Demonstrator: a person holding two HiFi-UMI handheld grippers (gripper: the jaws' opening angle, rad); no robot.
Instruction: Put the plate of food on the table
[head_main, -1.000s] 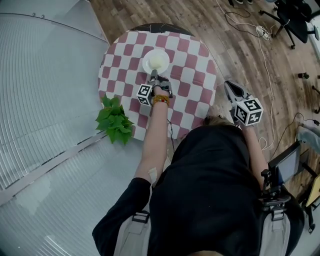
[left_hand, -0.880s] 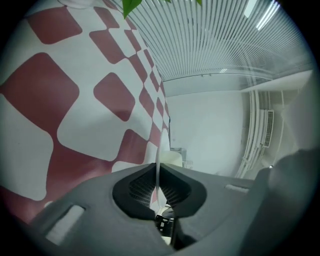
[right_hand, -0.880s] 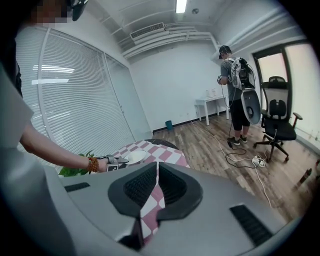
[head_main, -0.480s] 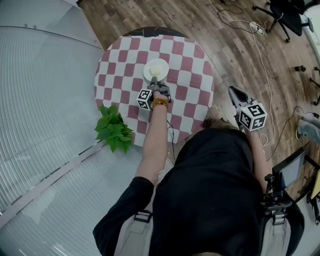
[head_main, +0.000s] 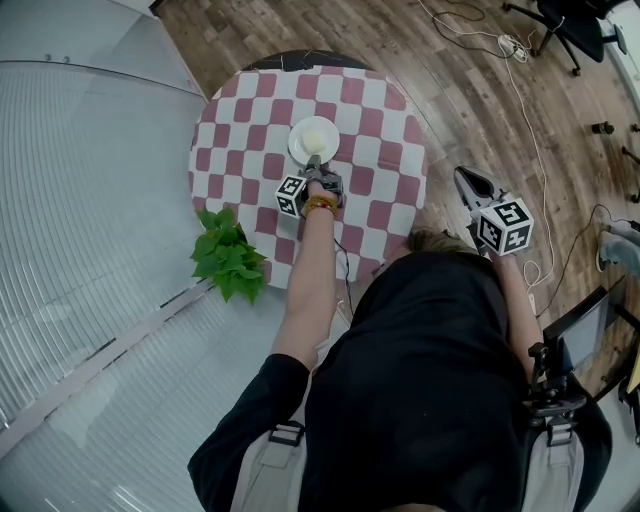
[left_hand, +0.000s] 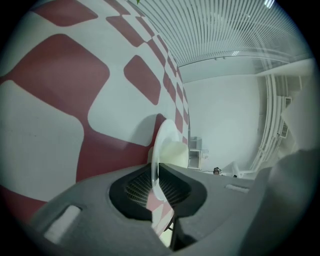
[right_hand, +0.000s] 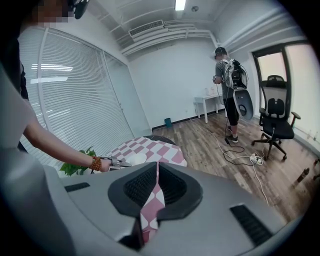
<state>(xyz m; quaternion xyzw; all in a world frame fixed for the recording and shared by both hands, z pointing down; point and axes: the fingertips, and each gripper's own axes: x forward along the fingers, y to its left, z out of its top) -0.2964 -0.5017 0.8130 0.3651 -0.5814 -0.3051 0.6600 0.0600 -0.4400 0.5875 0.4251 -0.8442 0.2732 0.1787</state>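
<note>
A round table under a red-and-white chequered cloth stands on a wooden floor, with a leafy green plant just beside its near-left edge. The white plate lies near the middle of the table, straight ahead of the left gripper, whose jaws are pinched on the plate's near rim. In the left gripper view the thin rim runs edge-on between the two dark pads, and pale yellowish food shows on the plate beyond them. Whether the plate's underside touches the cloth cannot be made out. The right gripper is held off the table's right edge, over the floor and well apart from the plate. Its jaws are pressed almost together with nothing between them.
</note>
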